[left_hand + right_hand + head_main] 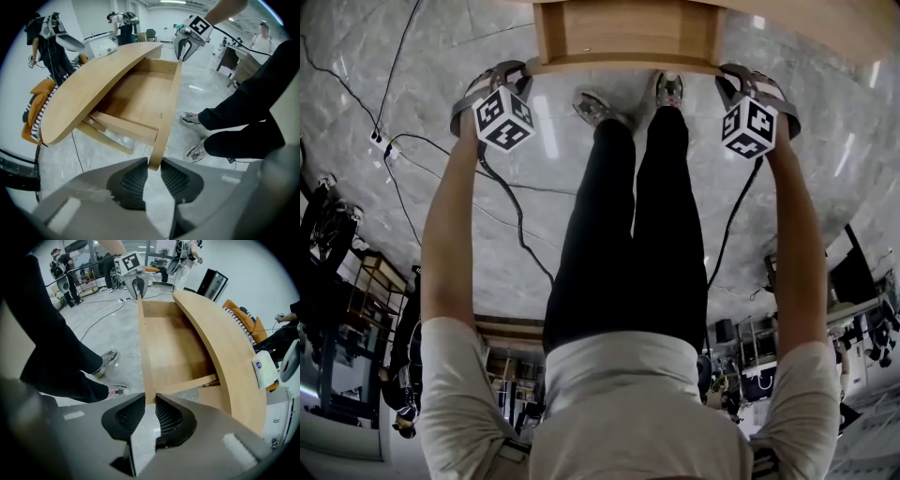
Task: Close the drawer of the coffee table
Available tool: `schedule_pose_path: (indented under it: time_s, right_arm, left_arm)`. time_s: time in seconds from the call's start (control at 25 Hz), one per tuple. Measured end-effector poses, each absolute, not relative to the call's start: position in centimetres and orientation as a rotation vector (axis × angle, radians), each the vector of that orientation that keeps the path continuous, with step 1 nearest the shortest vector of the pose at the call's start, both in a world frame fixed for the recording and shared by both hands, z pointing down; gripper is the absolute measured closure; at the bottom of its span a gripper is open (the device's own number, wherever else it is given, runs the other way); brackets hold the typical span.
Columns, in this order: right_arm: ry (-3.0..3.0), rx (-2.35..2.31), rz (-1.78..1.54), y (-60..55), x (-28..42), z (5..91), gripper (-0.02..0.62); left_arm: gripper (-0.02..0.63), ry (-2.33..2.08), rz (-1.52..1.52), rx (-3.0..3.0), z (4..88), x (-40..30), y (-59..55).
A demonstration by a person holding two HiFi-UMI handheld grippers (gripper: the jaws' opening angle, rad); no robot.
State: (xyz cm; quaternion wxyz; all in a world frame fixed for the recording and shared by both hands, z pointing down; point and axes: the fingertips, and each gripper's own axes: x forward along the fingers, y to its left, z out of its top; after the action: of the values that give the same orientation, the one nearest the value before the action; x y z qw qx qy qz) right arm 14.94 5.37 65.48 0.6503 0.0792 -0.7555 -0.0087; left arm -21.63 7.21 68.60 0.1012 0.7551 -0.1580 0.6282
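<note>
Now drawer (140,98) open, bare wood inside, right tool (149,400) gripping front (145,348), left tool (153,165) open

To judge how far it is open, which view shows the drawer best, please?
The right gripper view: the drawer shows its whole front and much floor. The left gripper view has the tabletop over more of it; the head view crops it.

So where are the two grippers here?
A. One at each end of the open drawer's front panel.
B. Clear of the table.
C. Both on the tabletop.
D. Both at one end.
A: the left gripper has one end of the front panel between its jaws, the right gripper has the other end, and the drawer stands pulled out.
</note>
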Motion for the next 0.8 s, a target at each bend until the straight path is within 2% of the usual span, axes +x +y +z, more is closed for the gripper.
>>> schedule_pose_path:
  time_s: [0.8]
  right_arm:
    - [-1.713, 0.278, 0.026, 3.5, 15.7, 65.2, 0.514]
  left_arm:
    - [0.494, -0.584, 1.728, 2.251, 68.3, -20.8, 6.2]
